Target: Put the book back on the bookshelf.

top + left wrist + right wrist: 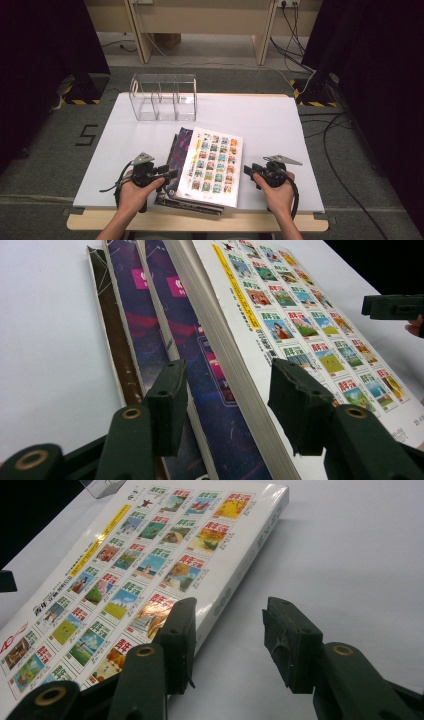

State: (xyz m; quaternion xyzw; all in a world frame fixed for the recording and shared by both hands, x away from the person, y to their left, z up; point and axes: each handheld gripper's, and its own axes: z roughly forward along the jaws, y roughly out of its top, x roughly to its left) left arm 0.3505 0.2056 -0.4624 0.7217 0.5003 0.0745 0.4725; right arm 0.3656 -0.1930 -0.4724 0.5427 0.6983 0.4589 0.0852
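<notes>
Books [212,167] are stacked at the lower centre of the high view, a white one with picture tiles on top. The left gripper [169,174] is held spread at their left edge, the right gripper [248,170] spread just beside their right edge.

my table [280,125] has a plain white top on a pale wooden frame. a clear acrylic rack [163,97] with upright dividers stands near the far edge, left of centre. a fanned stack of books [175,195] lies on the near half, reaching almost to the front edge.
</notes>
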